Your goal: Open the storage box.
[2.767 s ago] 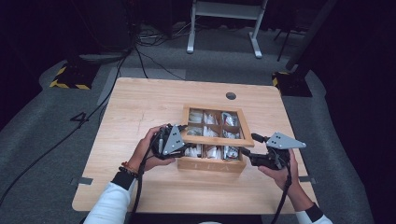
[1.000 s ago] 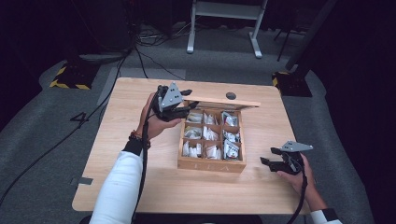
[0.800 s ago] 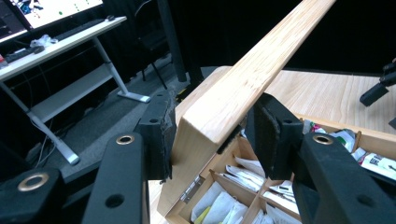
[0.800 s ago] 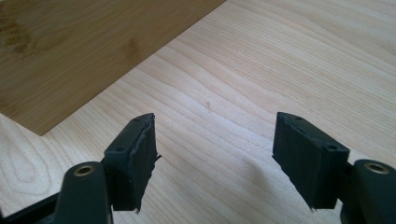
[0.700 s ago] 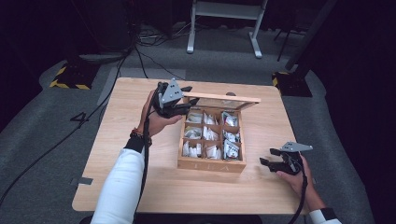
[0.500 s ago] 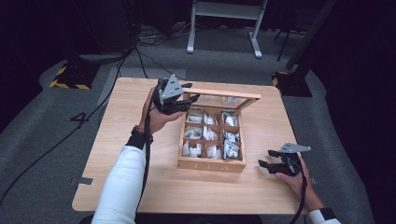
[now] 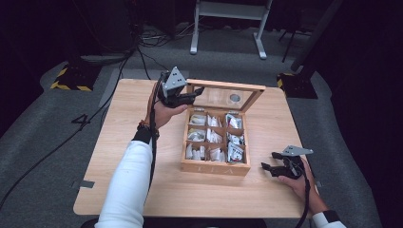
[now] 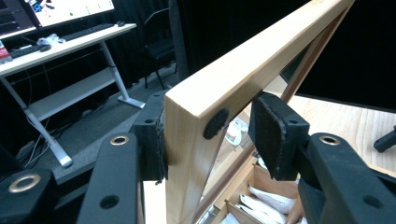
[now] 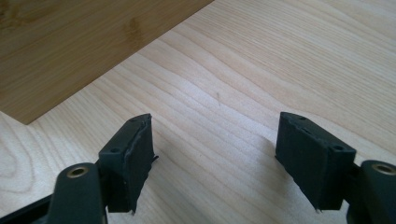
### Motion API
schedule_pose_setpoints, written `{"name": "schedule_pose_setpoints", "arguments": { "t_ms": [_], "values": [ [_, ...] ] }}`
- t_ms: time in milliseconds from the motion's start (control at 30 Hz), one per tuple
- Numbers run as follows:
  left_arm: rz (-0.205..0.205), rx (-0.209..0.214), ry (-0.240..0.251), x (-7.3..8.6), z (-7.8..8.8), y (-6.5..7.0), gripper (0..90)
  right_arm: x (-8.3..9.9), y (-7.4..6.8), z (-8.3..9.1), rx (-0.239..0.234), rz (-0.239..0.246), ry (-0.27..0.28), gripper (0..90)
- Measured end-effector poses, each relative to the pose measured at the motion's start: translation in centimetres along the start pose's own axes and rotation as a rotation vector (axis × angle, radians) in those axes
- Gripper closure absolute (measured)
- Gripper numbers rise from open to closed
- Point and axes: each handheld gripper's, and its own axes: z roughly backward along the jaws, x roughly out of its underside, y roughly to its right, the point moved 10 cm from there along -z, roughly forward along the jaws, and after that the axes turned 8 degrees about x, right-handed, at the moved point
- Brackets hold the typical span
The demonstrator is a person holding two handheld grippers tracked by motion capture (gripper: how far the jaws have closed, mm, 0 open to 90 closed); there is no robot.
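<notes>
Lid (image 7: 223, 95) stands nearly upright at the far edge of the box (image 7: 216, 166), its corner between the left gripper (image 8: 210, 135) jaws, which have just been opening, one pad clear. Right gripper (image 9: 215, 163) rests agape on the table (image 7: 119, 142). Released short of balance, the lid could slam down.

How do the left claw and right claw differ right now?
The left claw is raised at the box's far corner; the right claw sits low by the table beside the box. The left claw straddles the lid frame, one pad touching, jaws just opening; the right claw gapes over bare wood. Both have black padded jaws.
</notes>
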Motion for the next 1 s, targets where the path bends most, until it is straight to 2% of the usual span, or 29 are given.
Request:
{"name": "schedule_pose_setpoints", "arguments": {
  "t_ms": [133, 367, 467, 500, 633, 700, 767, 800, 867, 900, 1000],
  "values": [
    [0.017, -0.017, 0.006, 0.1, -0.3, -0.5, 50.0, 0.0, 0.0, -0.1, 0.007, 0.014, -0.003, 27.5],
    [0.043, -0.035, 0.028, 0.0, -0.7, -1.1, 48.8, 0.0, 0.0, -0.1, 0.016, 0.007, -0.001, 27.1],
    [0.06, -0.049, 0.04, -0.1, -1.0, -1.5, 48.3, 0.1, 0.1, 0.0, 0.025, 0.004, -0.003, 26.5],
    [0.079, -0.052, 0.05, -0.2, -1.3, -1.9, 48.2, 0.1, 0.1, 0.0, 0.029, 0.001, -0.004, 26.1],
    [0.093, -0.067, 0.056, -0.3, -1.7, -2.5, 47.6, 0.2, 0.2, 0.1, 0.035, -0.002, -0.005, 25.8],
    [0.117, -0.075, 0.061, -0.3, -2.0, -2.9, 47.2, 0.3, 0.3, 0.2, 0.04, -0.008, -0.006, 25.4],
    [0.125, -0.079, 0.061, -0.3, -2.1, -3.1, 47.1, 0.5, 0.4, 0.3, 0.043, -0.009, -0.007, 25.4],
    [0.132, -0.095, 0.055, -0.1, -2.4, -3.3, 47.1, 0.5, 0.4, 0.4, 0.044, -0.011, -0.008, 25.4],
    [0.133, -0.115, -0.001, 0.8, -2.9, -3.6, 46.4, 0.5, 0.4, 0.4, 0.042, -0.011, -0.006, 25.3],
    [0.126, -0.127, -0.005, 1.0, -3.1, -3.8, 46.5, 0.6, 0.4, 0.4, 0.044, -0.01, -0.007, 25.2],
    [0.156, -0.125, 0.022, 1.0, -3.2, -3.9, 46.3, 0.5, 0.4, 0.4, 0.044, -0.009, -0.007, 25.2]
  ]
}}
